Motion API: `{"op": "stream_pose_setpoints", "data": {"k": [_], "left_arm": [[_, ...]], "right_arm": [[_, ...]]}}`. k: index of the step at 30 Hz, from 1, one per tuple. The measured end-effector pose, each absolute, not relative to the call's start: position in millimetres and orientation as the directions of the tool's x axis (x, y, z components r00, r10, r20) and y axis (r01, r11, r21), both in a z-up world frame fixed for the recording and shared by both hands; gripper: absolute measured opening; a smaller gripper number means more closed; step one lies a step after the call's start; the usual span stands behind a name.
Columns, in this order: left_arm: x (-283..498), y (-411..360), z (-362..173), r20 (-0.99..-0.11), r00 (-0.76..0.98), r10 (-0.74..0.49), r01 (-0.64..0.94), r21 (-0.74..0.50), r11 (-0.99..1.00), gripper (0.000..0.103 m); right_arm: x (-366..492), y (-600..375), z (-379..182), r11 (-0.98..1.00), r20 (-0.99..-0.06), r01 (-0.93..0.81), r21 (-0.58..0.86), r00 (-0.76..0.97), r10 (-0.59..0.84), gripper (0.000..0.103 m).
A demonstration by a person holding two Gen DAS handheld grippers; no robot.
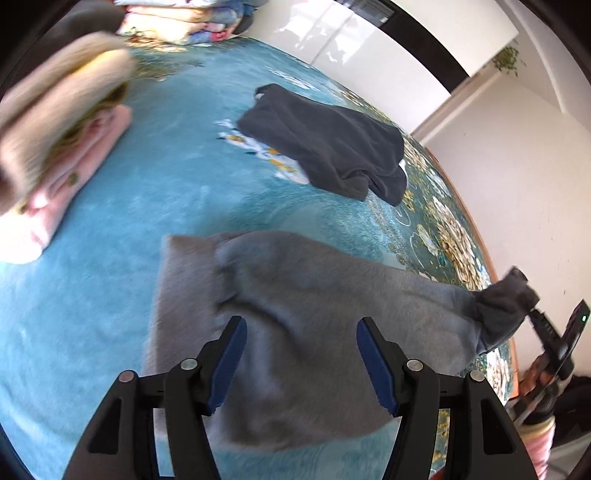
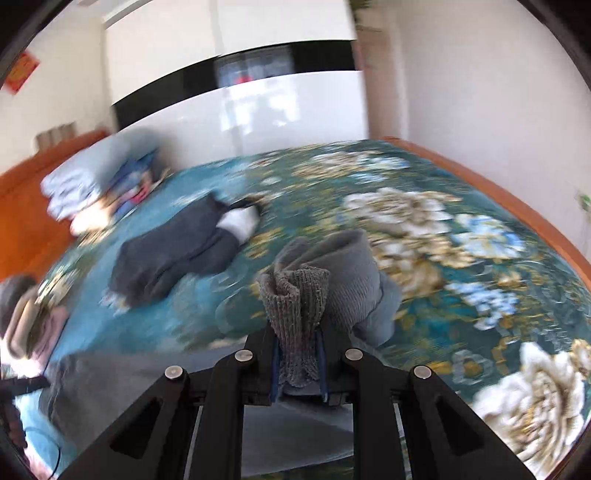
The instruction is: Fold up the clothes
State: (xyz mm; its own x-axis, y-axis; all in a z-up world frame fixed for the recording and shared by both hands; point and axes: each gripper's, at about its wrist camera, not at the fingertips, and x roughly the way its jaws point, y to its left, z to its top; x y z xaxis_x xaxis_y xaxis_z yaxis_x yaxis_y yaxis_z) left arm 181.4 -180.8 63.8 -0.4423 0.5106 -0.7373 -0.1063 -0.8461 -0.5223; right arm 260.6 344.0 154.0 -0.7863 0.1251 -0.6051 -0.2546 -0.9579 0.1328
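Note:
A grey sweater [image 1: 295,332] lies spread on the teal flowered bedspread [image 1: 166,192]. My left gripper [image 1: 301,354] is open and empty just above the sweater's middle. My right gripper [image 2: 298,365] is shut on the sweater's ribbed cuff [image 2: 295,306] and holds the sleeve lifted off the bed; it shows at the right edge of the left wrist view [image 1: 524,295]. The rest of the sweater [image 2: 147,373] trails to the lower left in the right wrist view. A dark grey garment [image 1: 332,147] lies flat further across the bed and shows in the right wrist view too [image 2: 177,251].
A folded stack with a beige and a pink garment [image 1: 62,147] sits at the bed's left. Folded flowered bedding [image 1: 177,22] lies at the far end by the white wall. The orange wooden bed frame [image 2: 517,206] runs along the right edge.

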Motion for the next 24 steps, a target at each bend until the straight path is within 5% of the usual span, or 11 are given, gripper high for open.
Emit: {"op": "stream_pose_setpoints", "data": {"k": [11,16,24], "left_arm": [[216,-262,31,-0.787,-0.471,0.398,0.162,-0.521,-0.838,0.066],[228,-272,13,-0.774,-0.451,0.443,0.183,-0.567,-0.803,0.066],[243,-264,-9,-0.656,-0.442,0.612,0.142,-0.725,-0.674,0.077]], "right_arm": [[258,221,82,-0.985,-0.681,-0.086,0.151,-0.731,-0.040,0.022],[276,220,78,-0.964,-0.665,-0.071,0.256,-0.737,-0.123,0.059],[313,234,63,-0.876,-0.614,-0.120,0.467,-0.757,-0.224,0.061]]}}
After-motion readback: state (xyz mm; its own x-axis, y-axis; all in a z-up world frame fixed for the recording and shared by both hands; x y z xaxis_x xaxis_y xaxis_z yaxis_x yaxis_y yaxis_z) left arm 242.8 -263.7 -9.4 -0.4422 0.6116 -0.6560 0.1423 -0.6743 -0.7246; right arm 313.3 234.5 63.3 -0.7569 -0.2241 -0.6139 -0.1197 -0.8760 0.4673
